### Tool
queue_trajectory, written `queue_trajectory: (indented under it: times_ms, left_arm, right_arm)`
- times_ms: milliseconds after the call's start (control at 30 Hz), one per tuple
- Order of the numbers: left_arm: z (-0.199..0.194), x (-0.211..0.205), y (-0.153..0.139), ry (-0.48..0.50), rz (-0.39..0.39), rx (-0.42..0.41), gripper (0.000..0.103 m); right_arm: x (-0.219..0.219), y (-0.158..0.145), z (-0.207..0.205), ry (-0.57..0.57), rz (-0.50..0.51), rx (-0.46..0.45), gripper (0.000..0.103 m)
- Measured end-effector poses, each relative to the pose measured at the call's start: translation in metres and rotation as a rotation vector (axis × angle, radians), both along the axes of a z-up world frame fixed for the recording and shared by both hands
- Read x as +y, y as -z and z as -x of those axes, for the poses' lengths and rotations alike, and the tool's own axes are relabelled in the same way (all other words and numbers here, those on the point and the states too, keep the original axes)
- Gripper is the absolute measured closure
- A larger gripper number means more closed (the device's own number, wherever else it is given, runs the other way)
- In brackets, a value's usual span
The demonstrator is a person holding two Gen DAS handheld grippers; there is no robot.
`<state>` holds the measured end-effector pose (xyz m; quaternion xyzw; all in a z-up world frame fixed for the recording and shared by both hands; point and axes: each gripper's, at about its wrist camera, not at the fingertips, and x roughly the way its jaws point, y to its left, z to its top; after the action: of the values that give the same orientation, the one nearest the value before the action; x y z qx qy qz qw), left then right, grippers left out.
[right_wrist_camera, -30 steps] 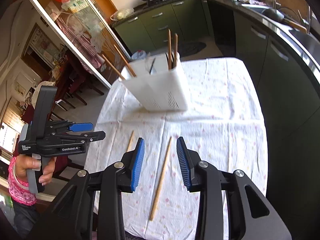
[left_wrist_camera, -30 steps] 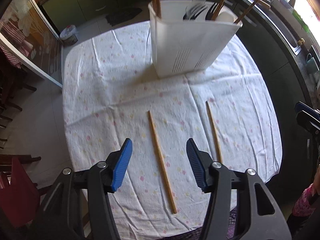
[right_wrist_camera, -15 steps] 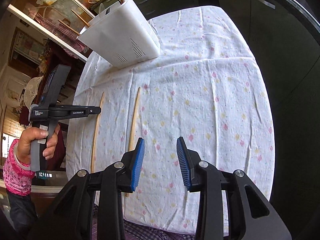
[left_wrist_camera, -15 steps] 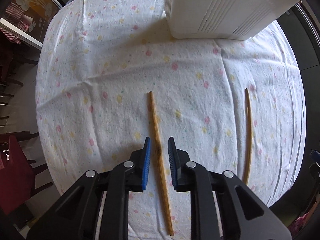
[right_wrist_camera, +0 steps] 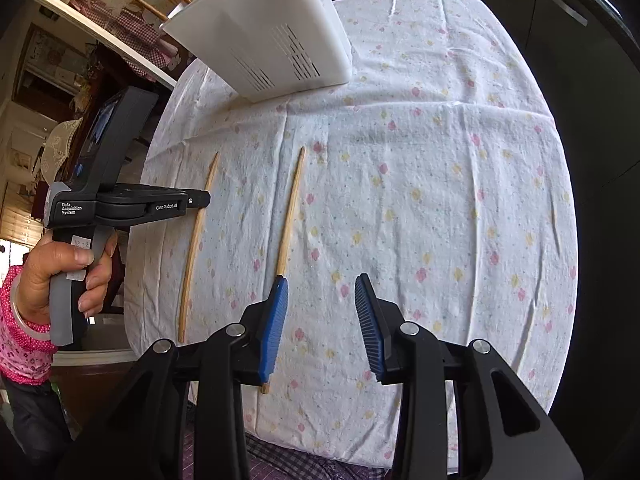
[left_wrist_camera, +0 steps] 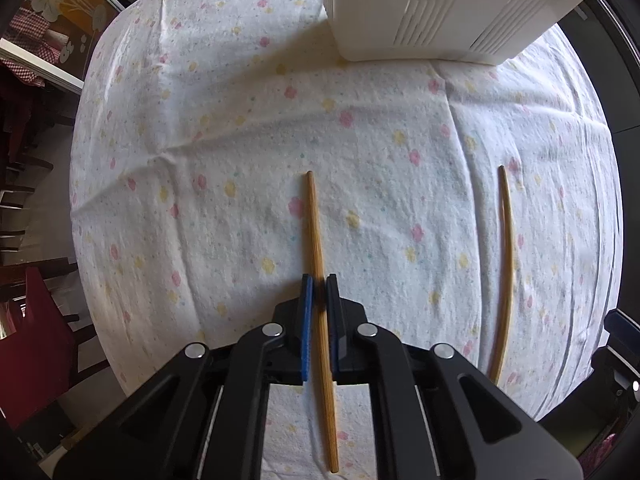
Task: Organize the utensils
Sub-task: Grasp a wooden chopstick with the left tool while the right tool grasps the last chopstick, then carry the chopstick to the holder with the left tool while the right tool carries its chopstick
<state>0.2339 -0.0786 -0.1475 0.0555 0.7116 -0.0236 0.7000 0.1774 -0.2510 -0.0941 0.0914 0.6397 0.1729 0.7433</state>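
Note:
Two wooden chopsticks lie on the flowered tablecloth. My left gripper [left_wrist_camera: 319, 284] is shut on the left chopstick [left_wrist_camera: 315, 232] about midway along it, low over the cloth. The right chopstick [left_wrist_camera: 507, 256] lies free to its right. In the right wrist view my right gripper [right_wrist_camera: 320, 284] is open and empty, with the right chopstick [right_wrist_camera: 290, 216] just outside its left finger. The left chopstick [right_wrist_camera: 196, 240] and the left gripper's body [right_wrist_camera: 132, 200] show further left. The white utensil holder [left_wrist_camera: 436, 4] stands at the far side; it also shows in the right wrist view [right_wrist_camera: 268, 36].
The tablecloth [left_wrist_camera: 200, 160] covers a rounded table whose edge curves close on the left and right. A red chair [left_wrist_camera: 36, 344] stands at the left. Dark kitchen cabinets [right_wrist_camera: 580, 40] run along the right side.
My left gripper has come down over the left chopstick and closed on it. My right gripper has moved lower and nearer to the right chopstick, staying open.

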Motion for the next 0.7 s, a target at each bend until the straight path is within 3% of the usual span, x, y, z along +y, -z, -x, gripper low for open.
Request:
queue_trajectory:
  times_ms: [133,367,533,700]
  left_arm:
    - [0.009,0.004,-0.021,0.007,0.030,-0.044,0.097]
    - [0.034,0.013,-0.072,0.042,0.097,-0.164,0.097]
    - [0.048,0.019,-0.099,0.072,0.144,-0.224,0.097]
    - [0.056,0.021,-0.108,0.093,0.163,-0.248,0.097]
  right_arm:
    - [0.027,0.011,-0.020,-0.028,0.057,0.054,0.070]
    - [0.073,0.039,-0.053,-0.061,0.184,0.138,0.085]
    - [0.094,0.048,-0.066,-0.065,0.263,0.151,0.086]
    - [0.106,0.055,-0.075,-0.057,0.316,0.170,0.086]
